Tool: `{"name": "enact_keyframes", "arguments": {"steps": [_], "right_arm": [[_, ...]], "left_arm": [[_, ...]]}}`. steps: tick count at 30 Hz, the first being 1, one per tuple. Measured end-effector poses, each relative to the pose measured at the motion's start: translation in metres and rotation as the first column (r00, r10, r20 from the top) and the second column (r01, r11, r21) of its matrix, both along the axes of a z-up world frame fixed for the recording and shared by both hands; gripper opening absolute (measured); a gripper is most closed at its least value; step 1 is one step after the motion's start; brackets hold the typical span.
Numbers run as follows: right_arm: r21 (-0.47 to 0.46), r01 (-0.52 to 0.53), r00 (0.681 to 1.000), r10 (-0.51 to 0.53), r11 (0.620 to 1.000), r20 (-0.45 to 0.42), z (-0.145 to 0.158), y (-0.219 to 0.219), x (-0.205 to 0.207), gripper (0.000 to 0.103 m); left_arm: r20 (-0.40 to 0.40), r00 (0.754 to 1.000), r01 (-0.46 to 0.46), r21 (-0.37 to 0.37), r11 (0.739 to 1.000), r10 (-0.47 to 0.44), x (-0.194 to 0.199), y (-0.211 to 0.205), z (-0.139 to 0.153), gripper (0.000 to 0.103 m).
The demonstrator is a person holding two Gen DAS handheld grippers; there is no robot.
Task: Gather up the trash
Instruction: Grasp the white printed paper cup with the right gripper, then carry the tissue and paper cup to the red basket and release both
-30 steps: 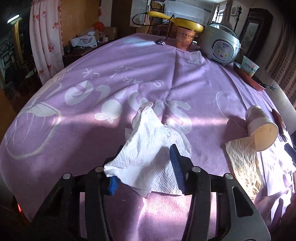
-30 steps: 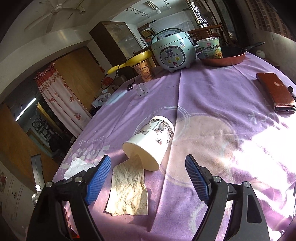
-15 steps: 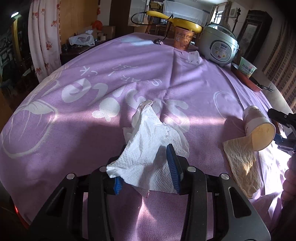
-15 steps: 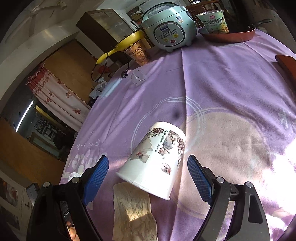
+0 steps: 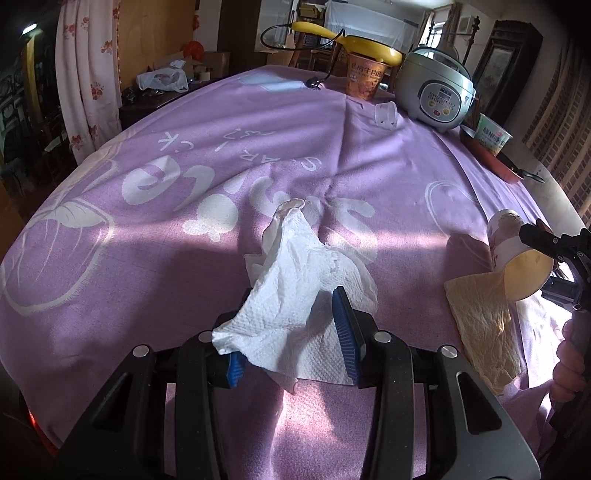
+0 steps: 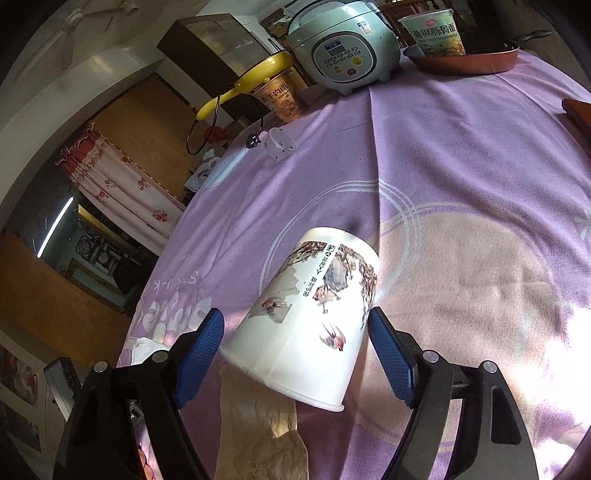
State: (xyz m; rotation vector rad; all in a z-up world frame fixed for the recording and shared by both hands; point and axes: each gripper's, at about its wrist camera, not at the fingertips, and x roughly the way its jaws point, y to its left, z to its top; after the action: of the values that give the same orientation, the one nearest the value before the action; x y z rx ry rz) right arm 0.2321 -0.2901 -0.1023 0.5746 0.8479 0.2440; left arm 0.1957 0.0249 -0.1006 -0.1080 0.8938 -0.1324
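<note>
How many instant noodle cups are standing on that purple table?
2. The brown noodle cup stands under the yellow lid, left of the rice cooker. The green noodle cup sits in the red pan. Others may be hidden.

Sunlight streaks across the purple cloth point(image 5: 258, 147) covering the desk. A floral curtain point(image 5: 88, 74) hangs at the left beside a wooden panel wall point(image 6: 147, 122), and a ceiling fan point(image 6: 85, 26) sits overhead by a dark cabinet point(image 6: 214, 51).
</note>
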Motion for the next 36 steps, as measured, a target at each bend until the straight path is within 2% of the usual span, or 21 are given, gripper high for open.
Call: {"name": "enact_keyframes", "arguments": {"steps": [4,8,14,16,19,28,36], "right_arm": [[-0.011,0.002,0.999,-0.001,1.0,0.043,0.007,-0.001,-0.002,0.079],[-0.083,0.02,0.994,-0.011,0.996,0.107,0.019,0.002,-0.01,0.079],[-0.163,0.06,0.978,-0.026,0.985,0.206,0.034,0.006,-0.021,0.079],[-0.163,0.066,0.974,-0.028,0.984,0.225,0.037,0.004,-0.024,0.079],[-0.159,0.063,0.97,-0.023,0.985,0.242,0.039,0.004,-0.026,0.079],[-0.126,0.034,0.965,0.0,0.991,0.263,0.044,0.008,-0.033,0.079],[-0.103,-0.035,0.95,0.065,0.994,0.307,0.066,0.033,-0.06,0.078]], "left_arm": [[0.005,1.0,0.01,-0.01,1.0,-0.01,-0.001,-0.001,0.001,0.042],[0.02,1.0,0.015,-0.015,1.0,-0.014,-0.002,-0.001,0.003,0.04],[0.036,0.999,0.007,-0.037,0.999,-0.006,-0.006,0.004,0.004,0.026],[0.04,0.999,0.01,-0.059,0.998,-0.007,-0.008,0.007,0.008,0.02],[0.068,0.998,0.009,-0.071,0.997,-0.004,-0.016,0.011,0.02,0.016],[0.131,0.991,-0.014,-0.082,0.997,0.024,-0.038,0.029,0.056,0.016],[0.185,0.976,-0.098,-0.089,0.991,0.114,-0.07,0.075,0.08,0.016]]}}
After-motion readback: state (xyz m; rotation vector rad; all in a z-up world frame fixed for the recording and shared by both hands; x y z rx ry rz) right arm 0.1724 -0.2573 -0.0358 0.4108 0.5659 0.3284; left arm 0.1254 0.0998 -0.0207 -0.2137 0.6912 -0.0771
